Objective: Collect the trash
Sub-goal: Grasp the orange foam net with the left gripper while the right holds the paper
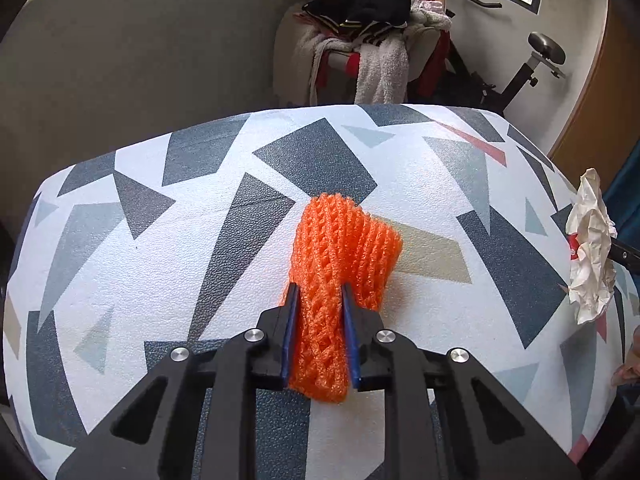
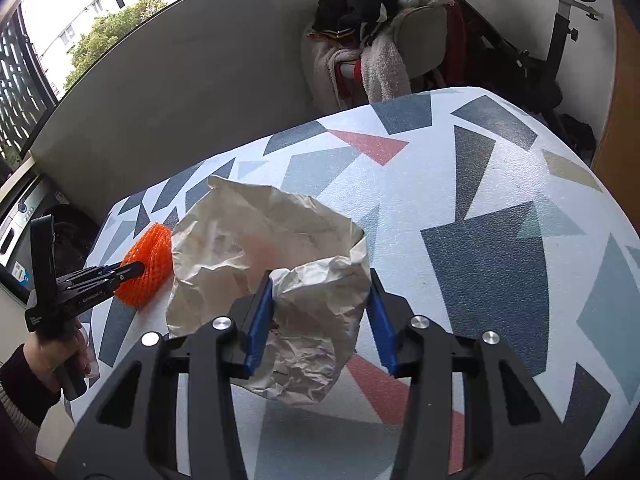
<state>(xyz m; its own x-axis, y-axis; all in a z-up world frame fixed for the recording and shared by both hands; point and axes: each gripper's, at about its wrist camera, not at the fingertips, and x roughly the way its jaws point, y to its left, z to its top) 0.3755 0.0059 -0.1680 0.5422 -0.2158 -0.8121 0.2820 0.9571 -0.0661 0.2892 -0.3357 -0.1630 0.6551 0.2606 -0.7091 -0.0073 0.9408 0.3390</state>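
An orange foam net sleeve (image 1: 340, 264) lies on the patterned table (image 1: 160, 240). My left gripper (image 1: 319, 294) is shut on the sleeve's near end, the blue pads pressing both its sides. The sleeve (image 2: 146, 268) and left gripper (image 2: 132, 270) also show at the left of the right wrist view. A crumpled white paper wrapper (image 2: 272, 256) lies on the table (image 2: 480, 220) between the fingers of my right gripper (image 2: 322, 280), which is shut on its near part. The wrapper (image 1: 592, 248) also shows at the right edge of the left wrist view.
Beyond the table's far edge stands a chair piled with clothes and towels (image 1: 368, 36), and an exercise bike (image 2: 560, 40) to its right. A grey wall (image 1: 140, 60) runs behind. A window (image 2: 100, 12) is at the far left.
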